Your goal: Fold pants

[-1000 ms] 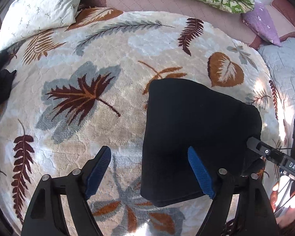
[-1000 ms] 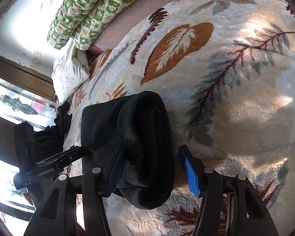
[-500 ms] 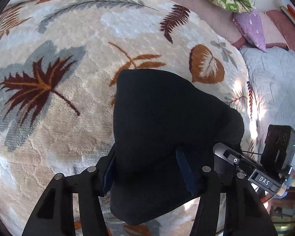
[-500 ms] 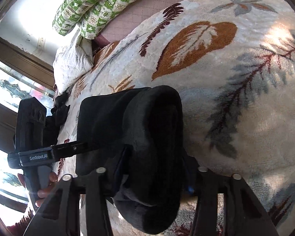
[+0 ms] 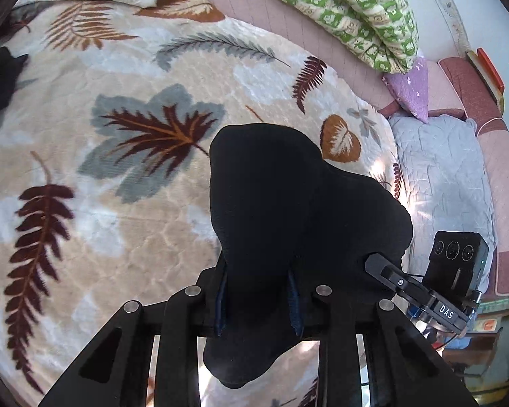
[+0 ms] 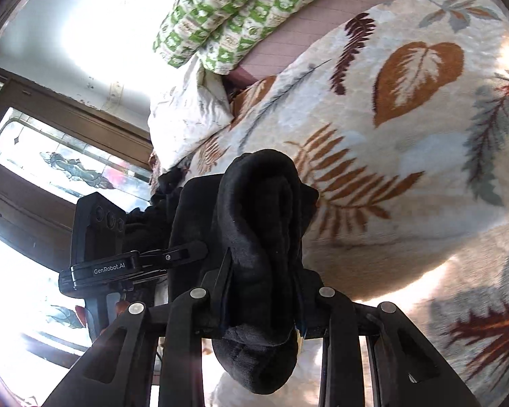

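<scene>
Now | L gripper [image 5: 258, 300]: jaws closing, pinching folded black pants [image 5: 288, 210] | R gripper [image 6: 263, 296]: jaws closing on thick fold of same pants | pants bunched betw. both, above leaf blanket [image 5: 125, 183] | beyond pants: green quilt [image 5: 349, 10], white pillow [image 6: 186, 115]

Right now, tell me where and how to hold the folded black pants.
Grip the thick rolled ends of the black pants, one gripper on each, coming from the near edge. The bundle is bulky, so the left gripper and right gripper, jaws closing, each pinch a stacked end across its thickness.
</scene>
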The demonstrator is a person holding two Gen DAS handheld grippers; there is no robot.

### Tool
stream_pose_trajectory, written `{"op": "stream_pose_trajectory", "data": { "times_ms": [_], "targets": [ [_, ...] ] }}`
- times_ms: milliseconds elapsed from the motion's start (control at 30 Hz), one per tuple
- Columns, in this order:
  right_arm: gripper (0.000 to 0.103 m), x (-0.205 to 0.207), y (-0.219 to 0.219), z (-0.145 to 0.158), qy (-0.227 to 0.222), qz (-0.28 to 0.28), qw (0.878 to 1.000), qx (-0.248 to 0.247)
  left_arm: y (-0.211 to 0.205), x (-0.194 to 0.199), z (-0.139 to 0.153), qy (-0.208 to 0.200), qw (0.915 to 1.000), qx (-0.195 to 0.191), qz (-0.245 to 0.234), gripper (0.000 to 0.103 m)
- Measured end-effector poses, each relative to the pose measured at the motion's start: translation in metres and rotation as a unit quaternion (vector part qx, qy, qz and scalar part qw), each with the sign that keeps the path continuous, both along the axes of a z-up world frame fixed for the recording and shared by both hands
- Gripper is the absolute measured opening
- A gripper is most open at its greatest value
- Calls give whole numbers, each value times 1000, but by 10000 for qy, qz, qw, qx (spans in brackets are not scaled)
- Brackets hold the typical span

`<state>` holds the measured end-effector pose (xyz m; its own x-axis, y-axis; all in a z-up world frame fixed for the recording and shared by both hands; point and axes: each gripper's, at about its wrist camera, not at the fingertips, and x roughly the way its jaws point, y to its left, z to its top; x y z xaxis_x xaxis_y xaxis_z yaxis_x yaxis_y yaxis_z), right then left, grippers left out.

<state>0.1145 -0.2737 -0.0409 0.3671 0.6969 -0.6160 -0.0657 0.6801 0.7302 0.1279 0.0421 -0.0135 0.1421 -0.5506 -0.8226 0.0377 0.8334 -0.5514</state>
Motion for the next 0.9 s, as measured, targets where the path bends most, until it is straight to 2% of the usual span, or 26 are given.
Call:
{"op": "stream_pose_trajectory", "data": {
  "times_ms": [100,200,267,367,433,533,667,733,800,867,900],
  "targets": [
    [28,-9,32,1,38,203,9996,216,30,-12,9,4,9998,202,78,28],
    [28,-18,64,-11,200,365,9987,286,52,-24,7,-42,9983,562,138,28],
    [28,-23,83,-21,303,438,9982,260,62,-30,-3,-41,9968,784,166,29],
    [28,-25,104,-33,348,476,9982,-61,61,-32,-17,-39,9949,990,174,30],
    [28,-25,108,-38,311,425,9980,-347,59,-31,-23,-10,9946,1006,243,32],
    [28,-22,109,-38,312,334,9980,-426,50,-27,-15,-186,9939,1052,284,32],
    [27,-14,104,-20,6,239,9982,-550,47,-24,-11,-449,9943,921,302,32],
    [28,-8,97,-18,-32,149,9990,-427,47,-20,-18,-461,9941,931,318,37],
    [28,-1,94,-26,98,97,9987,-499,46,-14,-33,-290,9925,1142,342,40],
    [32,4,93,-41,209,-2,9966,-796,48,-10,-44,-168,9911,1254,407,57],
    [35,6,92,-50,289,-35,9955,-898,50,-10,-46,-200,9895,1353,464,71]
  ]
}}
